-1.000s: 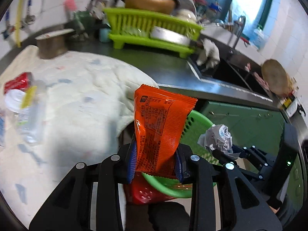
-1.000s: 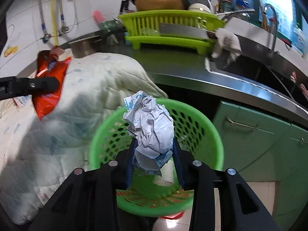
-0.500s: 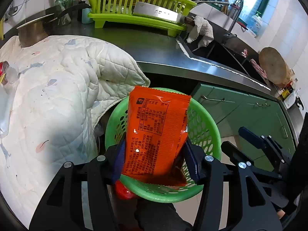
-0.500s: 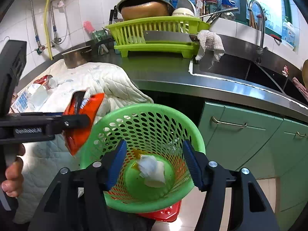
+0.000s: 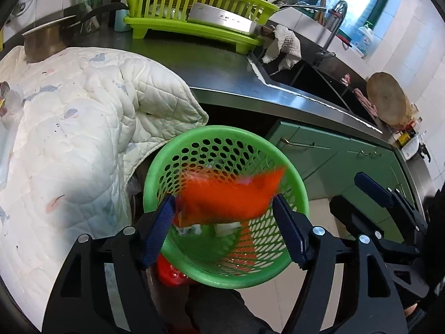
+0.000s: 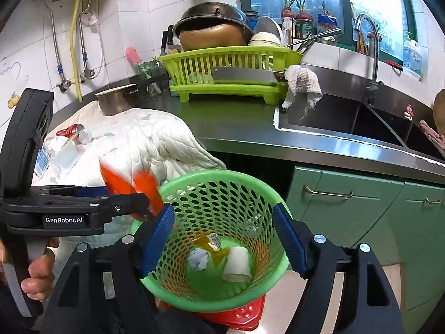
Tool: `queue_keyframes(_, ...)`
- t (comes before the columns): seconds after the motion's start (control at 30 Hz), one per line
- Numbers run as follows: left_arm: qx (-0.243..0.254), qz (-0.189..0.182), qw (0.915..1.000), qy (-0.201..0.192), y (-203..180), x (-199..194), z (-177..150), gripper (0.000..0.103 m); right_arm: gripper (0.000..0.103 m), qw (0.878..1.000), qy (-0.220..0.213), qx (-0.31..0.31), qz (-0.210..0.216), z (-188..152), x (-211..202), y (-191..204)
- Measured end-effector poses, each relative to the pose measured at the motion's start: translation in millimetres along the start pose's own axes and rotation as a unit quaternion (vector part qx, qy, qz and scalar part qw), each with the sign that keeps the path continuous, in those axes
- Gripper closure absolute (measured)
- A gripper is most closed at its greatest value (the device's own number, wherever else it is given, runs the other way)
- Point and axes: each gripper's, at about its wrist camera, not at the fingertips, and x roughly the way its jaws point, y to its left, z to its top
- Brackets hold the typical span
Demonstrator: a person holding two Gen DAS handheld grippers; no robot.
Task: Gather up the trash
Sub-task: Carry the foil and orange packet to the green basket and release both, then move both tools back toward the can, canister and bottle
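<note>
Both grippers — left gripper (image 5: 224,229), right gripper (image 6: 224,240) — opening, unclenched; one orange packet (image 5: 228,197) blurred above one green basket (image 5: 301,203).

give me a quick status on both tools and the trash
Both tools opening, nothing gripped: left tool, right tool. Orange wrapper blurred, dropping over green basket. Paper ball and cup already inside. Nothing in the way.

Basket (image 6: 211,239) stands below the counter (image 6: 250,122); cup (image 6: 236,264) and paper ball (image 6: 198,258) inside; wrapper (image 5: 228,197), blurred, apparently above it.
</note>
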Motion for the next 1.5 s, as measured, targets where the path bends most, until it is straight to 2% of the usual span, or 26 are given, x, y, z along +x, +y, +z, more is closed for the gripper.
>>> queue_keyframes(0.27, 0.003, 0.000, 1.0000, -0.007, -2.1, -8.4, 0.5, 0.031, 0.031, 1.000, -0.014, 0.005, 0.003, 6.1, -9.1, 0.0)
queue_keyframes(0.37, 0.001, 0.011, 0.9998, -0.015, 3.5, -19.5, -0.2, 0.031, 0.031, 1.000, -0.016, 0.002, 0.010, 8.0, -9.4, 5.8)
queue_keyframes(0.53, -0.012, 0.047, 0.9980, -0.040, 23.2, -51.5, -4.0, 0.027, 0.030, 0.999, -0.018, -0.004, 0.031, 14.6, -6.0, 21.0)
queue_keyframes(0.67, -0.030, 0.085, 0.9941, -0.060, 48.1, -81.3, -8.6, 0.024, 0.026, 0.998, -0.019, -0.016, 0.055, 21.9, -1.3, 42.7)
queue_keyframes(0.73, -0.042, 0.115, 0.9898, -0.073, 66.2, -99.2, -13.6, 0.022, 0.022, 0.997, -0.016, -0.025, 0.071, 25.7, 2.8, 57.9)
queue_keyframes(0.83, -0.071, 0.138, 0.9840, -0.087, 95.5, -123.9, -20.1, 0.021, 0.021, 0.995, -0.009, -0.039, 0.093, 30.0, 9.8, 82.3)
queue_keyframes(0.97, -0.103, 0.187, 0.9713, -0.105, 133.4, -154.9, -31.6, 0.020, 0.020, 0.991, 0.000, -0.055, 0.124, 32.5, 17.2, 115.5)
queue_keyframes(1.1, -0.144, 0.233, 0.9538, -0.123, 177.1, -187.0, -43.6, 0.020, 0.020, 0.985, 0.009, -0.070, 0.154, 34.9, 23.7, 148.1)
queue_keyframes(1.27, -0.191, 0.290, 0.9260, -0.147, 230.5, -220.4, -54.0, 0.020, 0.020, 0.979, 0.015, -0.095, 0.178, 40.0, 32.9, 187.1)
queue_keyframes(1.47, -0.250, 0.330, 0.8948, -0.166, 294.3, -244.8, -56.2, 0.020, 0.020, 0.973, 0.021, -0.116, 0.200, 46.3, 47.3, 229.4)
queue_keyframes(1.5, -0.255, 0.332, 0.8926, -0.167, 301.9, -246.0, -55.4, 0.020, 0.020, 0.972, 0.022, -0.118, 0.204, 47.4, 49.7, 234.5)
